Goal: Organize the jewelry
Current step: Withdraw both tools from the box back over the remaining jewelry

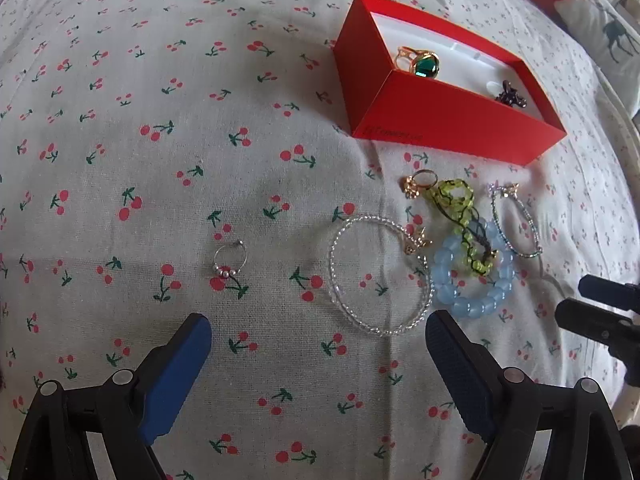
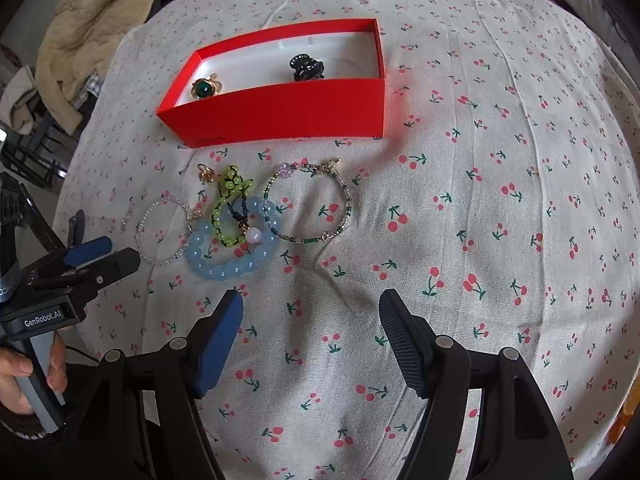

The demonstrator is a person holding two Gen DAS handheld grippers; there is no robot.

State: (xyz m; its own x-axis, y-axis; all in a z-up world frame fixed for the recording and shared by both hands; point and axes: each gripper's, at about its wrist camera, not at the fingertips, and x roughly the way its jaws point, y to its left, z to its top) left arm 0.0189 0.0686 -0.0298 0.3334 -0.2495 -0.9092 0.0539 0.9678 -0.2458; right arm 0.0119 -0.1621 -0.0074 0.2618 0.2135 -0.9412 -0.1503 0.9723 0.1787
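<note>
cloth [image 1: 160, 184]: off-white, printed with small red cherries on green stems
box [image 1: 452, 120]: bright red outside, white lining
ring in box [image 1: 426, 66]: gold band, dark green stone
hair clip in box [image 2: 306, 67]: black
chunky bracelet [image 2: 224, 264]: pale translucent blue beads
clear bracelet [image 1: 376, 276]: colourless beads
knotted bracelet [image 2: 228, 208]: lime-green beads on dark cord
thin bracelet [image 2: 316, 204]: green and silvery beads, a lilac bead at the clasp
hoop [image 1: 230, 260]: silver wire, silver beads
gripper pads [image 1: 176, 380]: blue on black fingers

Cherry-print cloth [image 2: 460, 208] under a red box [image 2: 280, 114], bracelets [image 2: 230, 244], rings [image 2: 206, 174] and a hoop earring [image 1: 229, 260].
</note>
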